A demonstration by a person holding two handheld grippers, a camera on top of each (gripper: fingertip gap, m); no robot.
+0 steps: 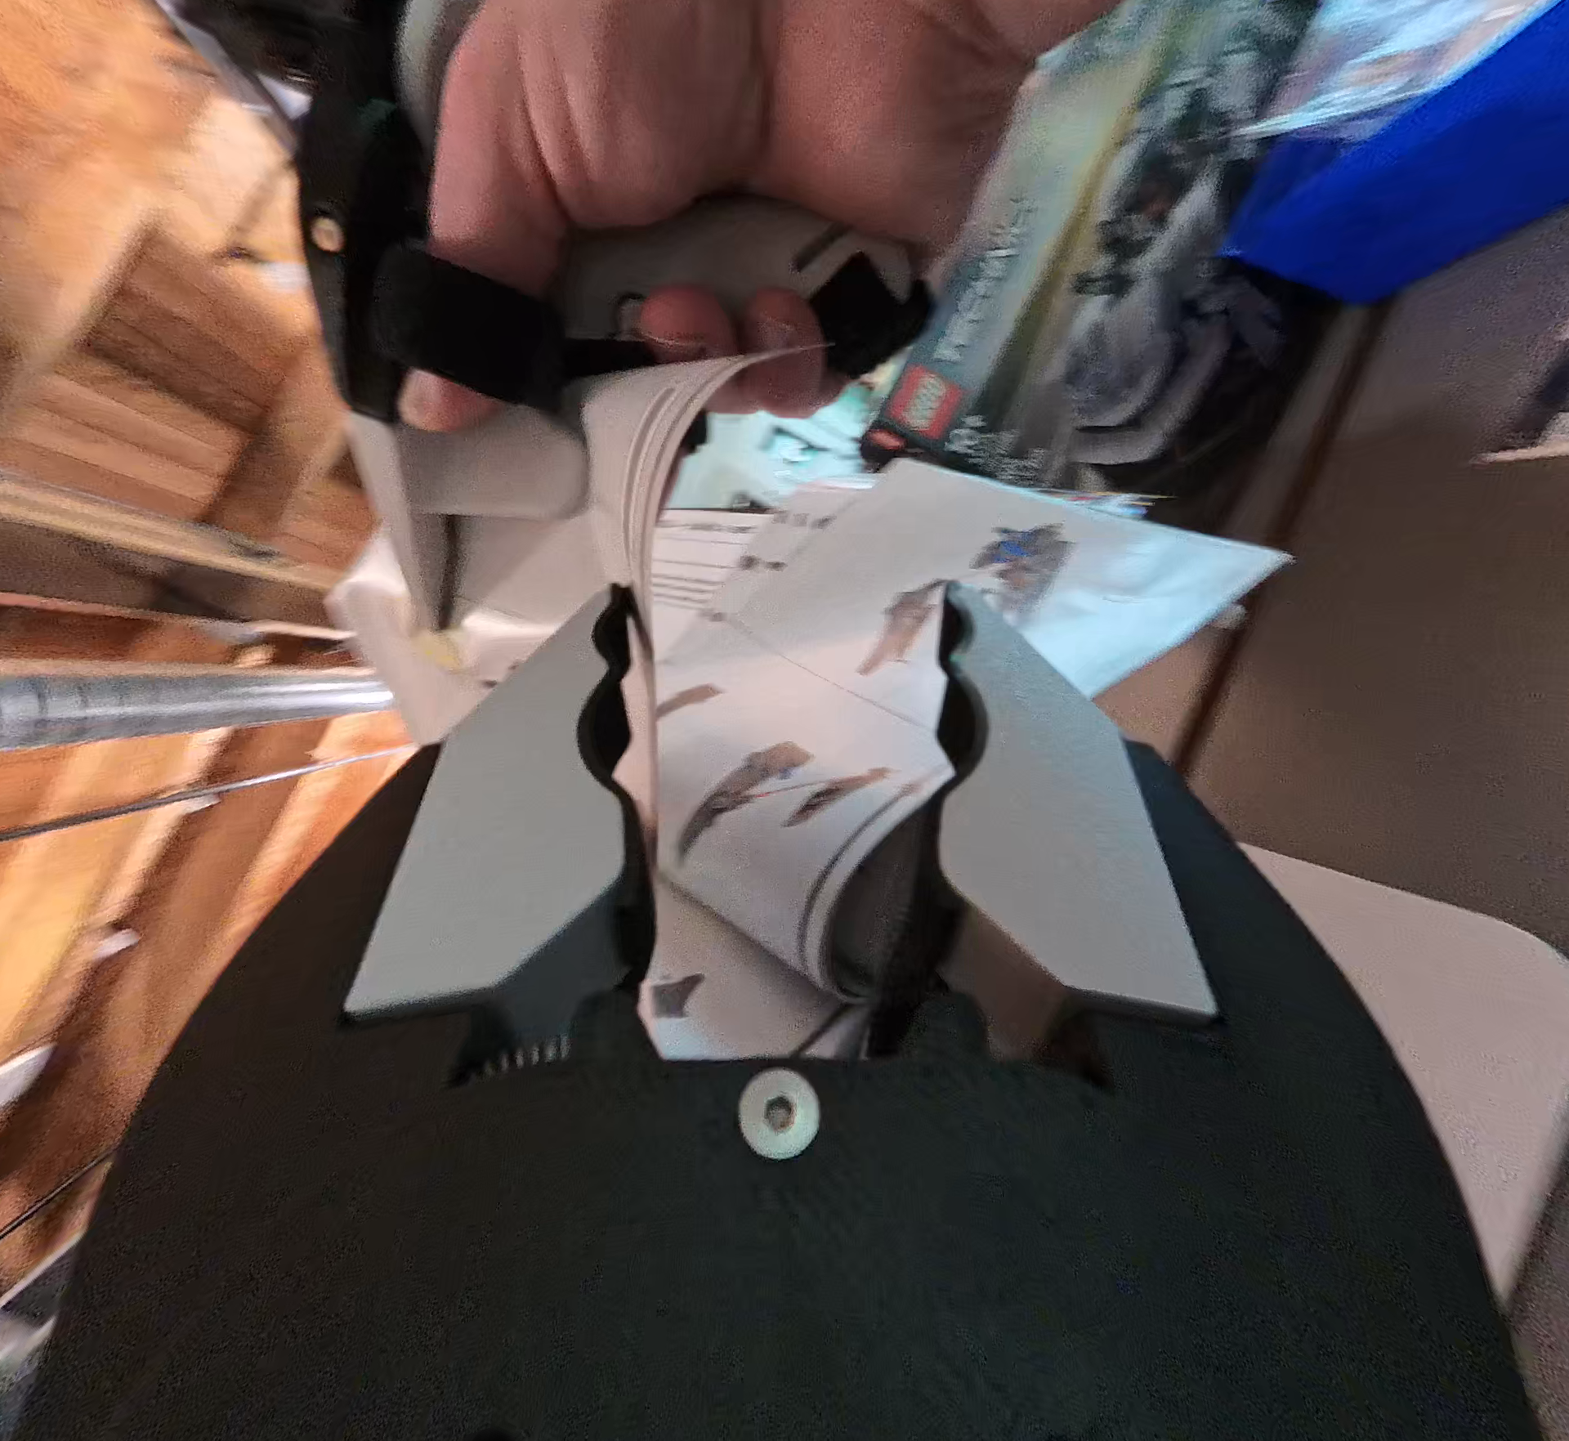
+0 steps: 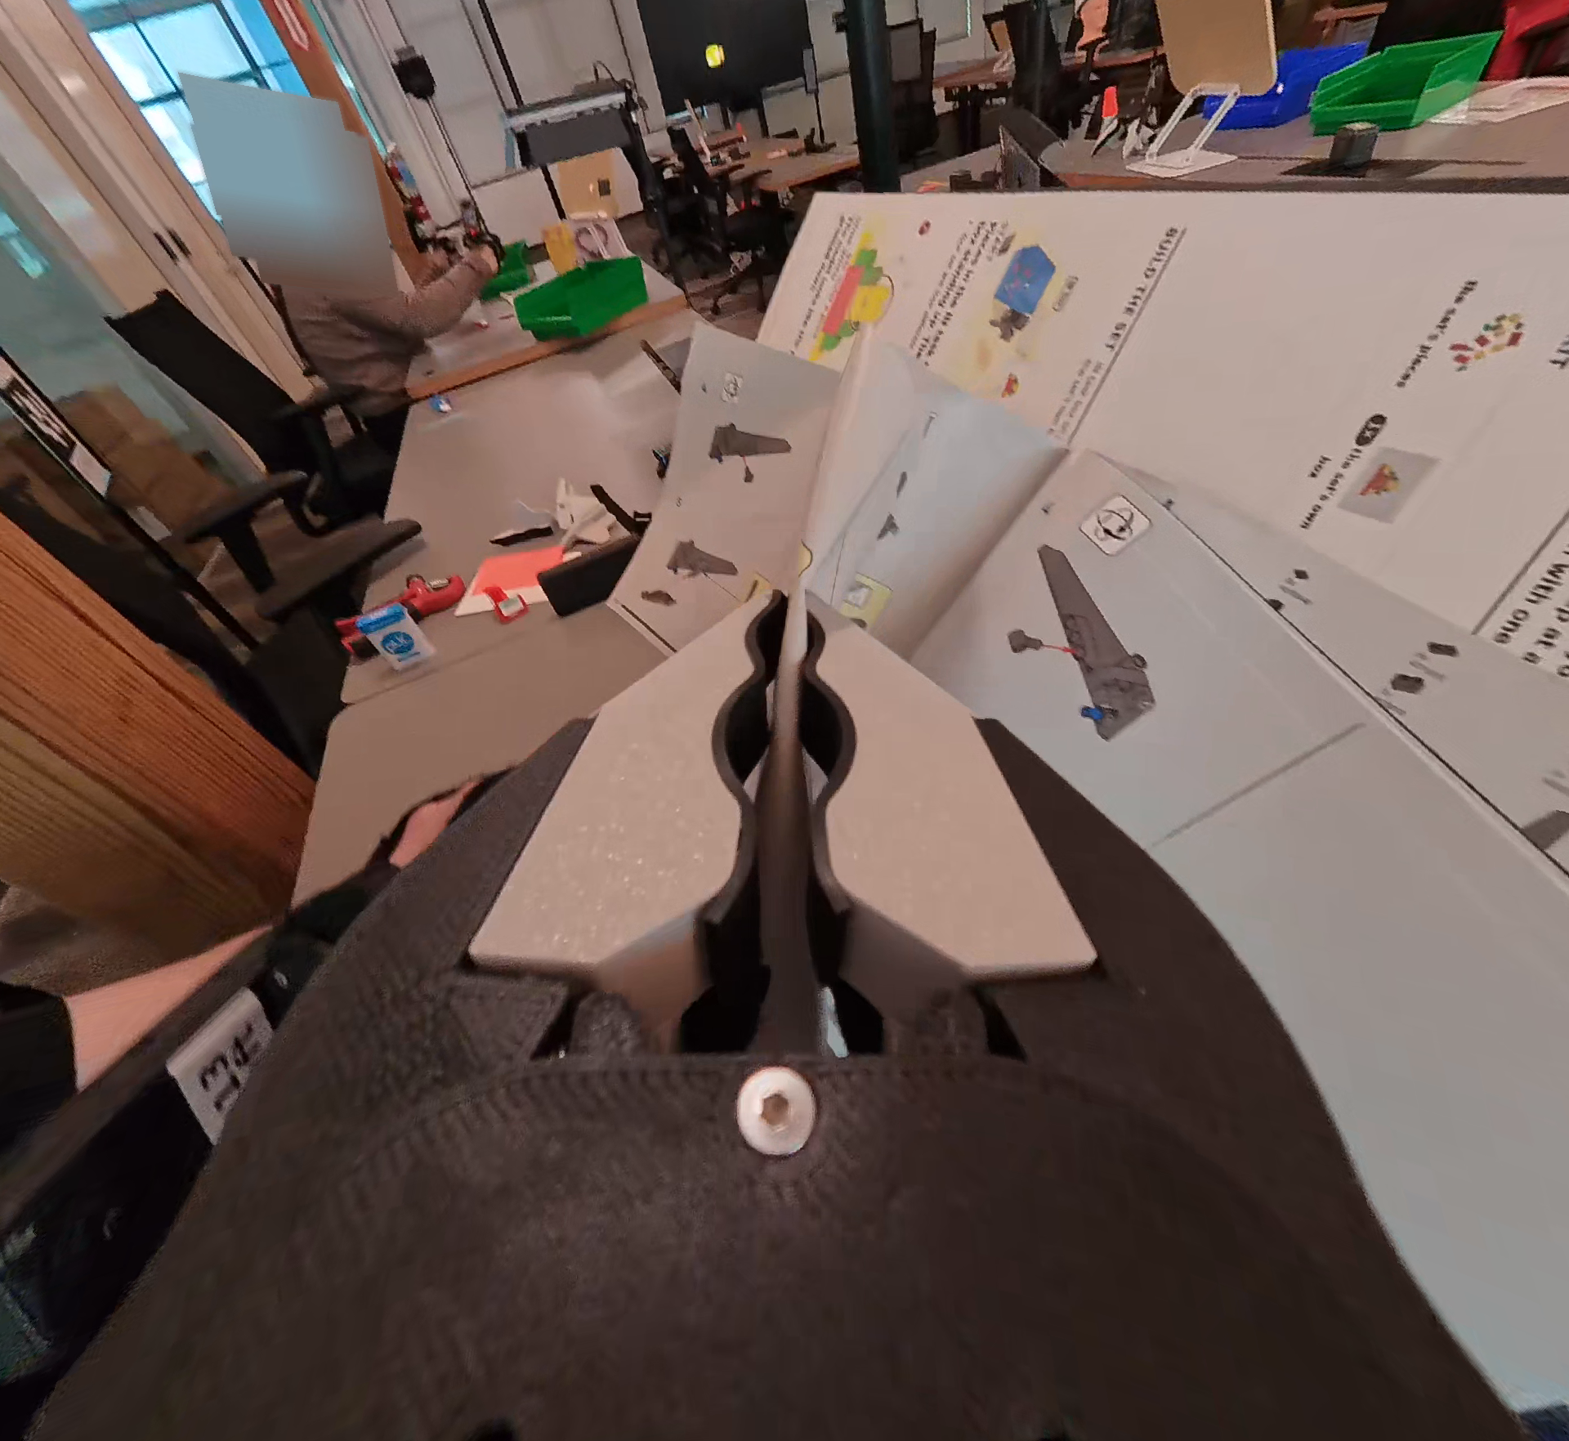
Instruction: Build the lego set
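Lego instruction booklet (image 2: pixel 1129 636) lies open on the near table, one page pinched in the right gripper (image 2: pixel 788 619), while the left gripper (image 1: pixel 785 627) gapes wide around its pages.

Left wrist view: looks forward along its own fingers (image 1: pixel 526 789), very close to the open instruction booklet (image 1: pixel 815 729), with the right gripper (image 1: pixel 484 458) just beyond. Right wrist view: looks along its fingers (image 2: pixel 654 806) over the same booklet (image 2: pixel 1129 636) and worktop (image 2: pixel 526 432) into the far room. Both views share the booklet.
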